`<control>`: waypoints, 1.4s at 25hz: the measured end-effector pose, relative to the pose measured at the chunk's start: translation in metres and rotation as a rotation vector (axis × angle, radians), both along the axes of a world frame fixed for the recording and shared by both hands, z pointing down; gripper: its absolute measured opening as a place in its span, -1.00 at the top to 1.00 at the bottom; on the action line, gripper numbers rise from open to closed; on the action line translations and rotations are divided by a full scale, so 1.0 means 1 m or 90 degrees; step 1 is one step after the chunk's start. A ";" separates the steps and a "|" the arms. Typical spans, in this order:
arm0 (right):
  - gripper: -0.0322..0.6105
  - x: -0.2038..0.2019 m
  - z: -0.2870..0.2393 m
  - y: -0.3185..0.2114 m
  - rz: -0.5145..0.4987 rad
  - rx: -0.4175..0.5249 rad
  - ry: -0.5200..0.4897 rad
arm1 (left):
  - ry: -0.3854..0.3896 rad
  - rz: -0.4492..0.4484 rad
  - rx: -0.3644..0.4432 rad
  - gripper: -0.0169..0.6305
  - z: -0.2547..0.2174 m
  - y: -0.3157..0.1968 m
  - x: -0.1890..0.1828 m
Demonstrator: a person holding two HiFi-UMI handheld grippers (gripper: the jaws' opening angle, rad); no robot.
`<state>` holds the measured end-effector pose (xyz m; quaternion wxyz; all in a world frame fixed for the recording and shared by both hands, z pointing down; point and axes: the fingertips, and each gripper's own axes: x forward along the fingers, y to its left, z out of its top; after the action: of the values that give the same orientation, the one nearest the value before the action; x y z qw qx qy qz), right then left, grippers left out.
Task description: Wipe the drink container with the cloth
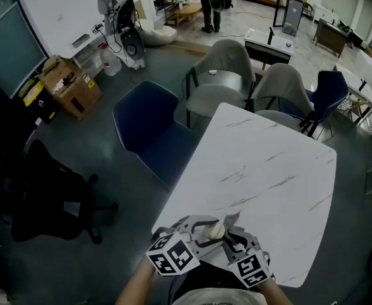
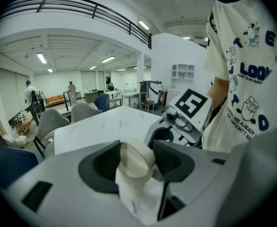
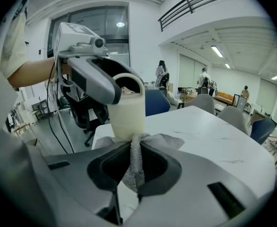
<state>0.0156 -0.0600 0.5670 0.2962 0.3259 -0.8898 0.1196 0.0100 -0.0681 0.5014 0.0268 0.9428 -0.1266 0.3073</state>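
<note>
— Left tool [image 2: 136, 161] clamps the container [image 3: 125, 109] above the table [image 1: 268, 170] edge; right tool [image 3: 134, 167] pinches the cloth [image 3: 169, 141] against its base.
— Wiping's under way, I'd say. Next, rub up the side.

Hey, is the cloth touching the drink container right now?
Touching. The right gripper view shows the cloth, pinched in the right gripper, bunched against the bottom of the drink container.

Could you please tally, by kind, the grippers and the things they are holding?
grippers: 2 (left gripper, right gripper)
cup: 1, in the left gripper
cloth: 1, in the right gripper
total: 4
</note>
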 end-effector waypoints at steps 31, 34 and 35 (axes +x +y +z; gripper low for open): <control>0.72 -0.004 0.000 0.004 -0.136 0.014 0.060 | -0.076 0.181 0.011 0.25 0.003 0.013 0.003; 0.72 -0.004 0.012 0.003 -0.139 0.004 0.072 | -0.066 0.157 0.022 0.25 0.003 0.012 0.004; 0.72 -0.003 0.016 0.003 -0.141 0.000 0.075 | -0.060 0.144 0.028 0.25 0.001 0.011 0.004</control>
<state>0.0122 -0.0567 0.5830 0.3593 0.2324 -0.9013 0.0672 0.0138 -0.0573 0.5026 -0.0343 0.9359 -0.0274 0.3494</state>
